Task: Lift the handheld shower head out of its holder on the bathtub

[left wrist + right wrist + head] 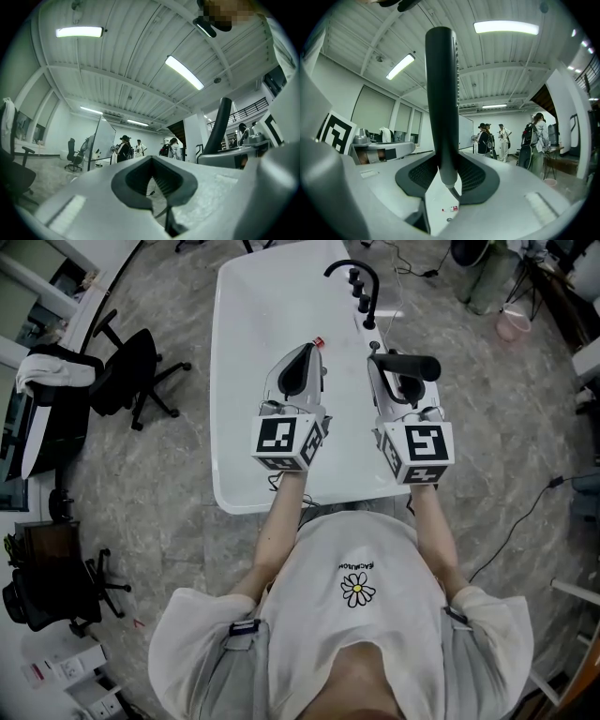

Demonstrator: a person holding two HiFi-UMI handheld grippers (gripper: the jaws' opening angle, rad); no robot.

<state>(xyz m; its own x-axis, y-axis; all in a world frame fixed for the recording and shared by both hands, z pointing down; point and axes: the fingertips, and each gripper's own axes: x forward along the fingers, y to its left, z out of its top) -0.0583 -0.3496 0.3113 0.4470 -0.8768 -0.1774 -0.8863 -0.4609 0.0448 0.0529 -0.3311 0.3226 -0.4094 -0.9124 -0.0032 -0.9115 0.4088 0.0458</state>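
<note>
My left claw [312,351] hangs over the white bathtub [246,399], jaws pressed together on nothing. Just right of it, my right claw [449,171] is clamped on the shower head [442,89], a slim dark wand with small nubs down one edge, held above the tub's right rim. Farther along that rim stands the black curved faucet [364,282].

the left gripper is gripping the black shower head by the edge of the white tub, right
Not quite: it is the right gripper that grips the black shower head by the edge of the white tub. The right gripper view shows its handle clamped between the jaws, while the left gripper has nothing between its own.
</note>
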